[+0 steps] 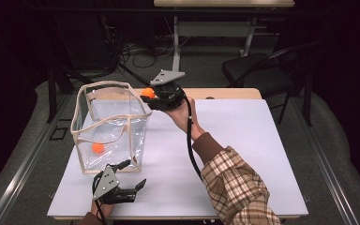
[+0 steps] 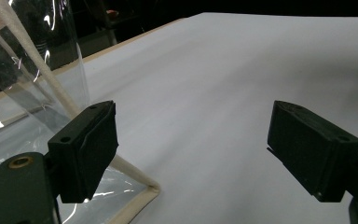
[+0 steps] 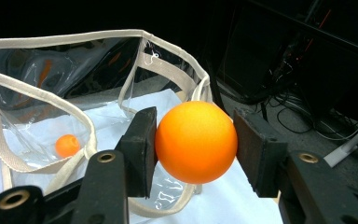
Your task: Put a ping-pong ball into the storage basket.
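A clear plastic bag [image 1: 110, 126] with cream trim stands open on the white table at the left. An orange ball [image 1: 98, 148] lies on its floor, also seen as the small ball [image 3: 67, 145] through the wall. My right gripper [image 1: 151, 96] is shut on a second orange ball [image 3: 196, 142], held in the air just beside the bag's far right rim [image 3: 177, 70]. My left gripper [image 1: 138, 186] rests open near the table's front edge, its jaws empty, just outside the bag's near right corner [image 2: 144, 193].
The white sheet [image 1: 234, 145] covers the table, bare to the right of the bag. A dark chair [image 1: 262, 70] and a desk frame with cables [image 1: 140, 56] stand beyond the far edge. The right gripper's black cable [image 1: 190, 145] trails along the plaid sleeve.
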